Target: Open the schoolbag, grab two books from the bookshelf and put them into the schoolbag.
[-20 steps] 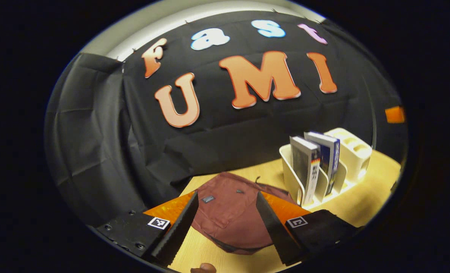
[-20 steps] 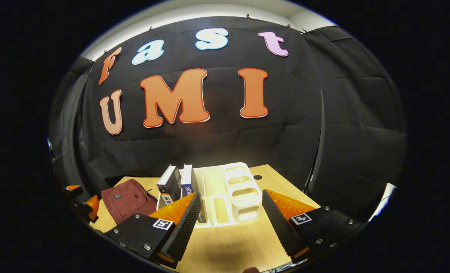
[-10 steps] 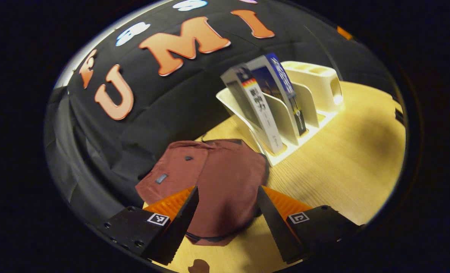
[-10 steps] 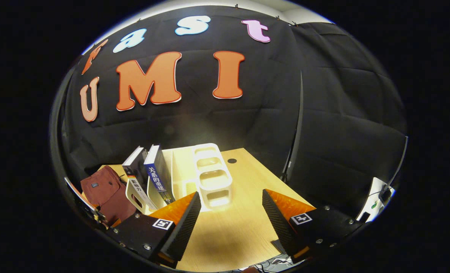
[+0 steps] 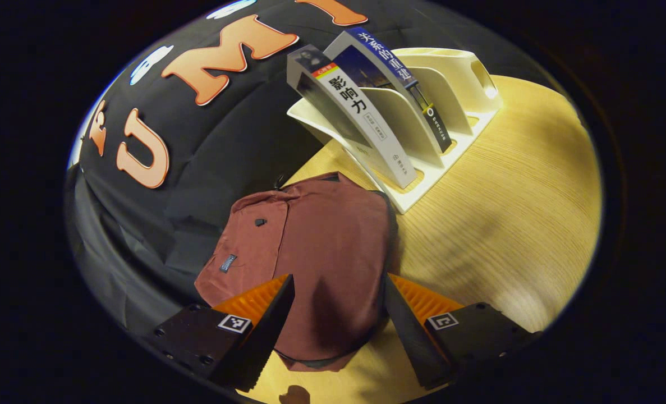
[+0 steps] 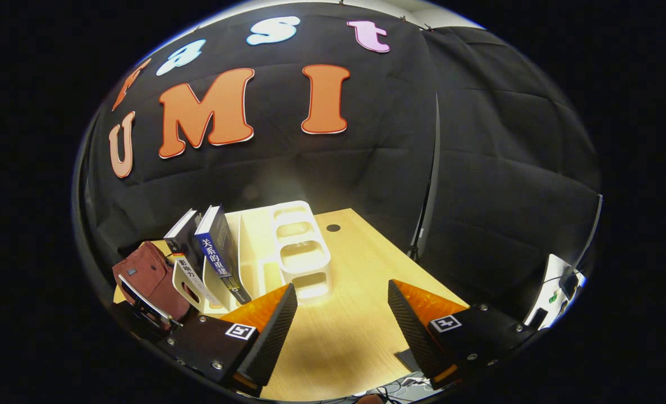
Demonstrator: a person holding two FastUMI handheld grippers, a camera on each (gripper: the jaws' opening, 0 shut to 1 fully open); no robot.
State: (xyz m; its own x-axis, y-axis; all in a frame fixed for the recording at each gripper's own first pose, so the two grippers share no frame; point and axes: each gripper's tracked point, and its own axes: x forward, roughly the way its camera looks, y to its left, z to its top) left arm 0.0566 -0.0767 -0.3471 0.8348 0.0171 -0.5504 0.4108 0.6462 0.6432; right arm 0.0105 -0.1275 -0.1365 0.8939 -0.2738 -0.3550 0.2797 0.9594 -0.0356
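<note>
Schoolbag (image 5: 316, 247): closed, flat on table (image 5: 506, 213), beside bookshelf (image 5: 422, 179). Books (image 5: 361, 123): both in bookshelf slots. Left gripper (image 5: 333, 320): spread, empty, above schoolbag. Right gripper (image 6: 341, 325): spread, empty, over table. Nothing done yet.

left gripper (image 5: 335, 331) tipped down and closer over the schoolbag (image 5: 310, 247), right gripper (image 6: 338, 331) swung rightward, bookshelf (image 6: 293, 247) now left
</note>
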